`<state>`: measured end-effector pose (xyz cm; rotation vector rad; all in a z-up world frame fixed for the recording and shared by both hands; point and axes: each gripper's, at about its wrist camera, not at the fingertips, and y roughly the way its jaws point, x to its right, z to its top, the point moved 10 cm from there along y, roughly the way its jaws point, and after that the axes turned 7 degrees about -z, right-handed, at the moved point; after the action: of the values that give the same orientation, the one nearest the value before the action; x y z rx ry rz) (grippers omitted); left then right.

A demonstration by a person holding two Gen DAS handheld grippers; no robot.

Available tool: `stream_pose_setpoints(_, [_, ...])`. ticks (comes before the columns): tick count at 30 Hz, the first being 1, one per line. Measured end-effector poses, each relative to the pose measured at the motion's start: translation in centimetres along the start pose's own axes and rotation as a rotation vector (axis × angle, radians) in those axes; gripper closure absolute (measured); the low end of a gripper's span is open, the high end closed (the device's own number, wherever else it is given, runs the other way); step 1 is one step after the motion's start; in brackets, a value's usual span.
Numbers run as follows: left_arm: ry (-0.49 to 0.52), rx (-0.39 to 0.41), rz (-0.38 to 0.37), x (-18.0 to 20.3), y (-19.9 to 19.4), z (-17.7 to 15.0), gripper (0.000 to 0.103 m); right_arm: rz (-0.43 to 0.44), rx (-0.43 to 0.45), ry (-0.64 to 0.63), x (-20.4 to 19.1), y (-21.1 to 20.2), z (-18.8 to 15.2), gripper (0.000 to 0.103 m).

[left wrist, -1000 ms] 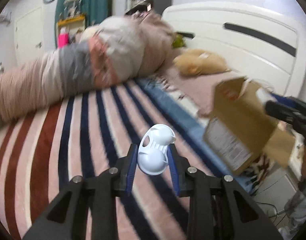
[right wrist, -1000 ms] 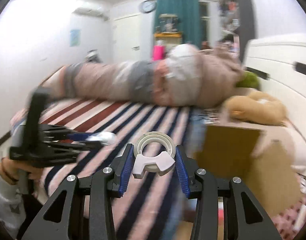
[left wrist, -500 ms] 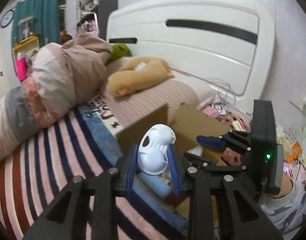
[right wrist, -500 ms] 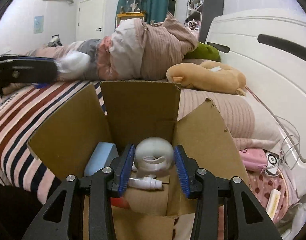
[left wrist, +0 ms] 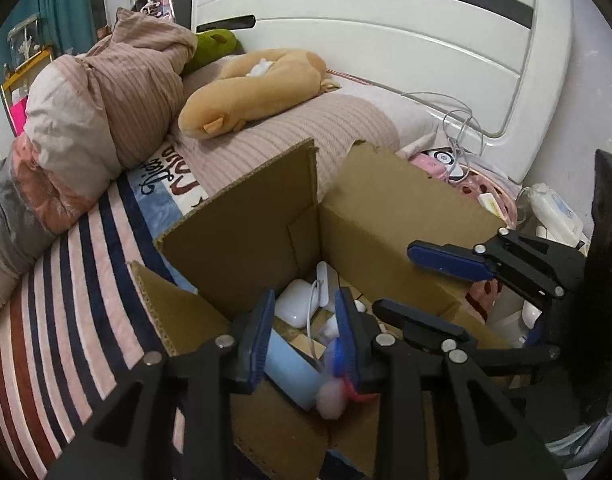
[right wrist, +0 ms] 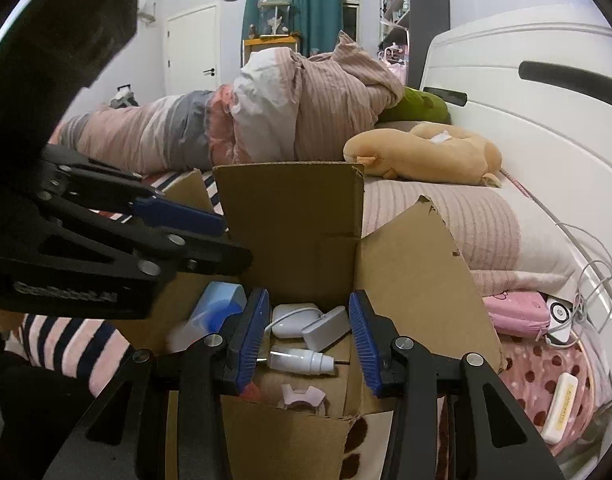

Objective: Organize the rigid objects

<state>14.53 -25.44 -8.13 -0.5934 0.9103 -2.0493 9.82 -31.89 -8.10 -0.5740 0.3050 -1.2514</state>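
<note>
Both hands are hanging over the open brown cardboard box [right wrist: 289,216] on the bed. The left gripper [left wrist: 303,332] is opening its jaws with nothing between them, and a blurred white-and-pink thing [left wrist: 332,394] is lying just under its tips, inside the box. The right gripper [right wrist: 306,340] is standing apart and empty; below it the pale pink plastic holder [right wrist: 303,396] is resting in the box. I think each hand should be lifting straight up, keeping clear of the flaps and of the other gripper.
</note>
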Motion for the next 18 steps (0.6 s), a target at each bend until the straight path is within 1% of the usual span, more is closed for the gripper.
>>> stream_pose_setpoints(1, [-0.002,0.002,0.001,-0.1,-0.1,-0.2,0.071,-0.001,0.000,-0.001,0.0,0.0,0.0,0.065])
stream_pose_setpoints(3, [-0.003,0.014,0.008,-0.2,-0.5,-0.3,0.062,-0.001,0.000,-0.001,-0.1,0.0,0.1,0.065])
stream_pose_setpoints(4, [-0.005,0.023,0.008,-0.3,-0.9,-0.4,0.060,-0.003,-0.003,-0.002,-0.1,0.1,0.1,0.065])
stream_pose_setpoints(6, [-0.017,0.049,0.013,-0.6,-1.9,-0.5,0.050,-0.002,-0.002,-0.003,-0.2,0.0,0.1,0.064])
stream_pose_setpoints(8, [-0.031,0.083,0.027,-1.0,-3.1,-0.6,0.043,0.007,0.001,-0.001,-0.4,-0.1,0.3,0.061])
stream_pose_setpoints(10, [-0.047,0.124,0.050,-1.4,-4.5,-0.6,0.037,0.021,0.010,0.000,-0.7,-0.4,0.6,0.054])
stream_pose_setpoints(11, [-0.057,0.149,0.069,-1.7,-5.4,-0.7,0.032,0.028,0.014,0.001,-0.7,-0.5,0.7,0.053])
stream_pose_setpoints(12, [-0.067,0.175,0.093,-2.1,-6.3,-0.9,0.027,0.042,0.022,0.004,-0.9,-0.7,1.0,0.050])
stream_pose_setpoints(13, [-0.079,0.204,0.118,-2.5,-7.3,-1.0,0.024,0.057,0.031,0.008,-1.0,-0.9,1.3,0.045])
stream_pose_setpoints(14, [-0.091,0.224,0.136,-2.9,-8.0,-1.2,0.021,0.079,0.042,0.016,-1.1,-1.2,1.7,0.042])
stream_pose_setpoints(16, [-0.132,0.273,0.167,-3.8,-9.5,-1.7,0.019,0.110,0.061,0.033,-1.2,-1.7,2.3,0.034])
stream_pose_setpoints(17, [-0.161,0.301,0.183,-4.3,-10.4,-2.0,0.017,0.127,0.073,0.042,-1.3,-2.0,2.7,0.033])
stream_pose_setpoints(18, [-0.183,0.324,0.199,-4.7,-11.1,-2.4,0.013,0.144,0.089,0.048,-1.5,-2.4,3.1,0.029])
